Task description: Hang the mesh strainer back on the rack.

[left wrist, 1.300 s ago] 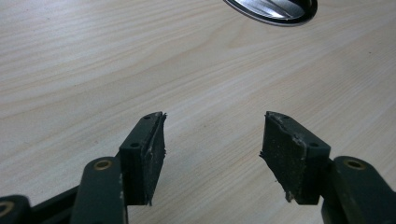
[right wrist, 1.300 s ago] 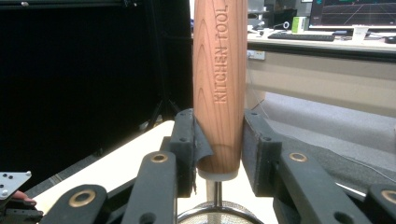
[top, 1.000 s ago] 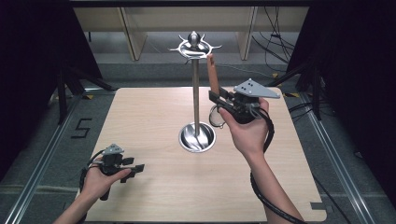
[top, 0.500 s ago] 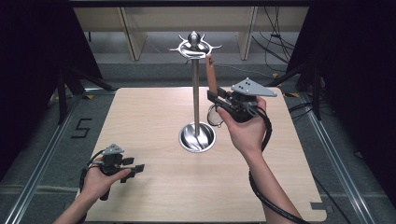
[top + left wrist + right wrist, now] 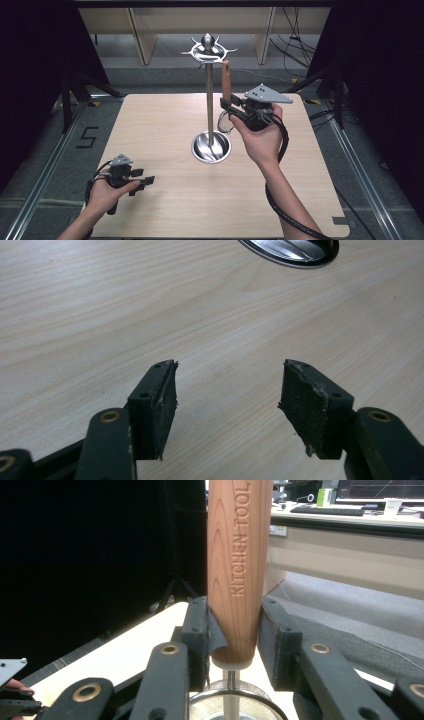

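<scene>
Wooden table [image 5: 165, 125], bare grain. Steel utensil stand [image 5: 209, 100] upright at centre, round base on the wood. Right gripper [image 5: 231, 104] clamped on strainer's wooden handle [image 5: 239, 555], upright just beside stand's pole. Left gripper [image 5: 227, 390] low near table's front-left, 2 jaws apart, holding nothing.

A light wooden table [image 5: 150, 125] stands on a grey floor [image 5: 50, 135] marked with a black "5" [image 5: 86, 136]. Black curtains [image 5: 30, 75] flank both sides. Beyond the far edge stand pale wooden shelving [image 5: 140, 30] and loose cables [image 5: 295, 45]; metal rails [image 5: 35, 200] line the floor.
</scene>
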The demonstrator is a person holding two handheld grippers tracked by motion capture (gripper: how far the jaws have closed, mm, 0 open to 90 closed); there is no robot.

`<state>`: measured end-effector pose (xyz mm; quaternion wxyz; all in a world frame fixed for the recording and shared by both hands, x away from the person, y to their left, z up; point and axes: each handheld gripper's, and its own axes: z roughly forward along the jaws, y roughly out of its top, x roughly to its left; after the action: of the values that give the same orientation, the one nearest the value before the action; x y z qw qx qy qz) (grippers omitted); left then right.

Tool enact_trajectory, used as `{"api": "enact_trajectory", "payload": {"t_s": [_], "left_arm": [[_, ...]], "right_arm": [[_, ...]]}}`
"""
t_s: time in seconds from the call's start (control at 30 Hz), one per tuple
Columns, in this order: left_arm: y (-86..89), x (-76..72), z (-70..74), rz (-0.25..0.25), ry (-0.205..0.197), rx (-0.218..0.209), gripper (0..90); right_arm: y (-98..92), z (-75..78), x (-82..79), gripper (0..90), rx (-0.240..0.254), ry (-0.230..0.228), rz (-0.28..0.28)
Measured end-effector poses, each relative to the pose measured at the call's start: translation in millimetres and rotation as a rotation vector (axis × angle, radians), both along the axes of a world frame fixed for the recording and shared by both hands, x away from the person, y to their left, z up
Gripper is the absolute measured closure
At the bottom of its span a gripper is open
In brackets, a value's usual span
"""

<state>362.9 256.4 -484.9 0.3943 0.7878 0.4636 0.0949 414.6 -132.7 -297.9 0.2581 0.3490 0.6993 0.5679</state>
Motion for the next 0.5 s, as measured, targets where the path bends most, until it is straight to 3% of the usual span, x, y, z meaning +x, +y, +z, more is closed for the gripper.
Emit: {"api": "enact_trajectory", "payload": {"t_s": [0.27, 0.33, 0.5], "left_arm": [[-0.1, 0.0, -0.1, -0.001, 0.0, 0.001, 38.3], [-0.5, -0.1, -0.3, 0.003, -0.004, 0.002, 38.3], [-0.5, 0.0, -0.5, 0.001, -0.006, 0.0, 38.3]], "right_arm": [[0.8, 2.1, -1.3, 66.9, -0.01, 0.012, -0.001], [0.5, 2.7, -0.1, 65.9, -0.024, -0.018, -0.004], [1.7, 2.8, -0.5, 63.1, -0.029, -0.009, 0.009]]}}
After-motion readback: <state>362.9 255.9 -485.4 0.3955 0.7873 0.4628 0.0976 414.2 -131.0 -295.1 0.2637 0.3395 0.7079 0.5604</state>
